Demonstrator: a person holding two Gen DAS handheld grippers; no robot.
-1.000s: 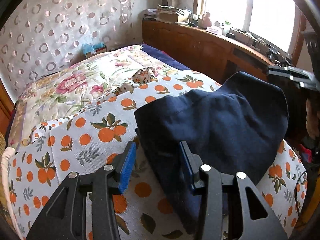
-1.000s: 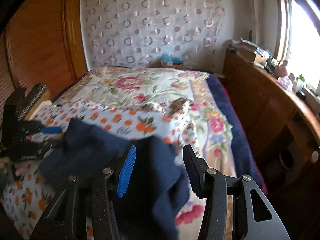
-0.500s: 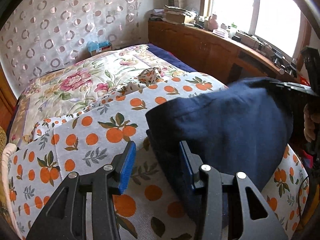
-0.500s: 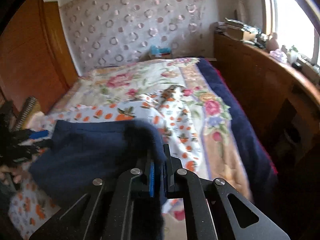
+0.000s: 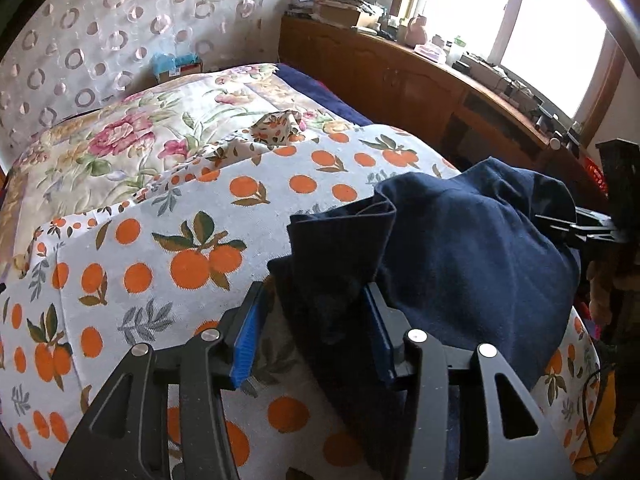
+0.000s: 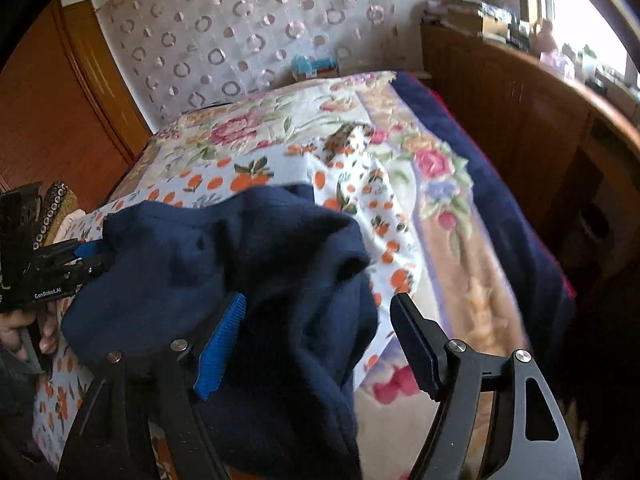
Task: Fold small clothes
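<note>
Navy garment lies rumpled at the near end of the bed, on the orange-print sheet that covers the floral quilt. It is bunched into a soft mound, not flat, so no fold line is set yet. Its long axis seems to run across between your two hands, though the bunching makes that hard to judge.

Your left gripper has its fingers spread, with the garment's left edge sitting between them; they frame the cloth without pinching it. Your right gripper is likewise spread wide, the cloth heaped between its fingers and slightly toward the blue pad. Both hands sit right at the fabric, one at each end, so either could close first; the left looks better seated on an edge.
</note>
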